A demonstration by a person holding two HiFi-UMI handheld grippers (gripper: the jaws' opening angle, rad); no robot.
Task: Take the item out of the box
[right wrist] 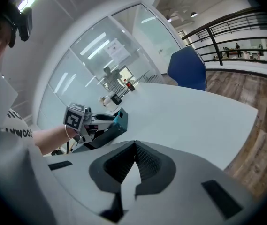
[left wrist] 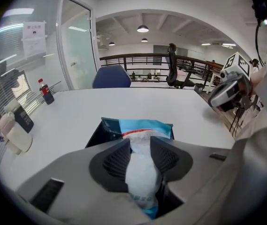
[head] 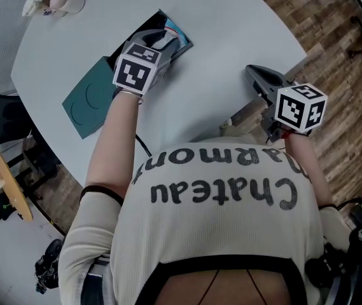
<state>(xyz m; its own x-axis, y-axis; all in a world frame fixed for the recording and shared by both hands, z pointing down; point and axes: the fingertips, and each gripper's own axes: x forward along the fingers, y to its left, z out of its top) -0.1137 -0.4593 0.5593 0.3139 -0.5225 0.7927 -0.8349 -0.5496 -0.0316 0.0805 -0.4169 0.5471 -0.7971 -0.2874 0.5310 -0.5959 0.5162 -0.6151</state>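
**On the white table (head: 231,30): left gripper (head: 166,39) closed on the packet (left wrist: 141,172)**

At the far side of the table, the left gripper has its two jaws pressed on a pale packet with a blue end. The packet fills the gap between the ribbed pads (left wrist: 117,161). Its blue end reaches over the open mouth of the dark teal box (left wrist: 99,131); I cannot tell if it touches the inside. The box lies on the table just in front of the gripper, and its teal flap (head: 88,100) is spread flat on the table beside the person's left arm.

The right gripper (head: 261,79) is held at the near edge of the table, well apart from the box. Its jaws are together, with nothing between them.
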